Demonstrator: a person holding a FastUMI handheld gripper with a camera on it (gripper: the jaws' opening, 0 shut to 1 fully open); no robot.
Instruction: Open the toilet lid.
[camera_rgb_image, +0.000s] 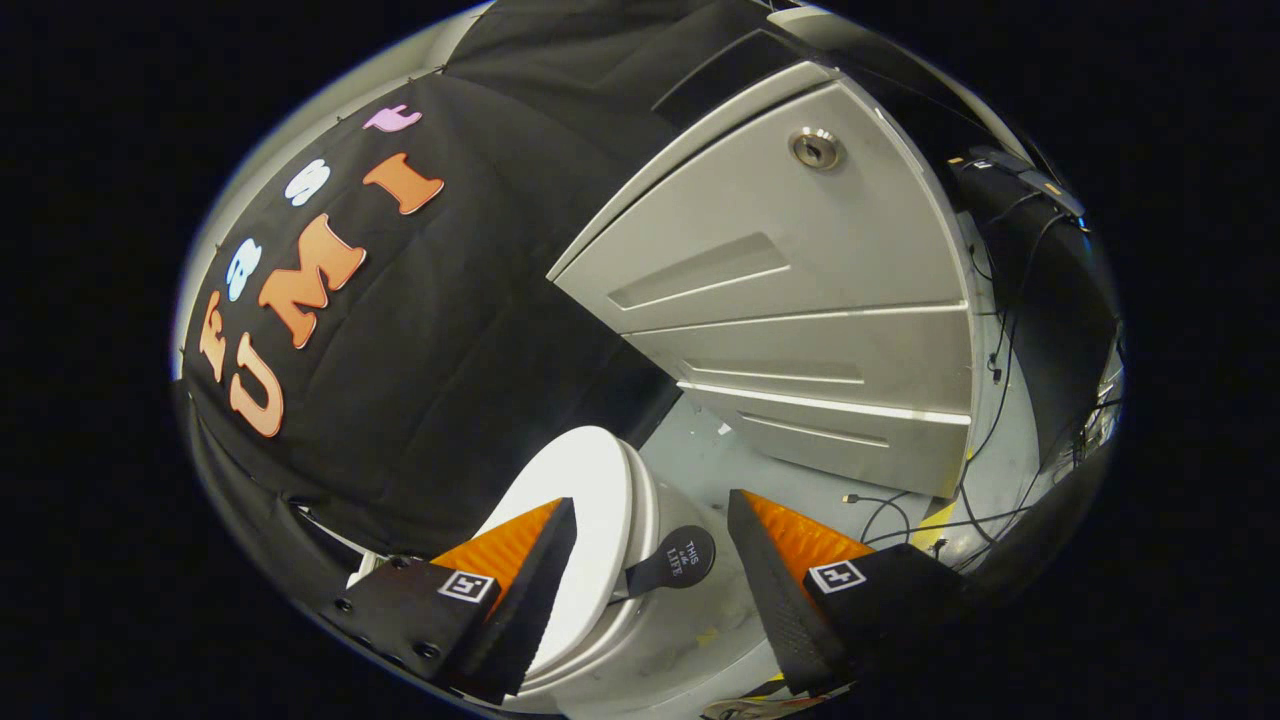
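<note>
The gripper (650, 560), fingers spread wide and holding nothing, points at the closed toilet lid (590, 520); its dark lift handle (675, 562) juts out between the fingers, just ahead.

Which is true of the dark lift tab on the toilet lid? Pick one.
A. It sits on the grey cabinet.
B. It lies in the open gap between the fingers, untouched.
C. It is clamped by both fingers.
B: the lift tab juts from the toilet lid between the spread fingers of the open gripper, touching neither.
</note>
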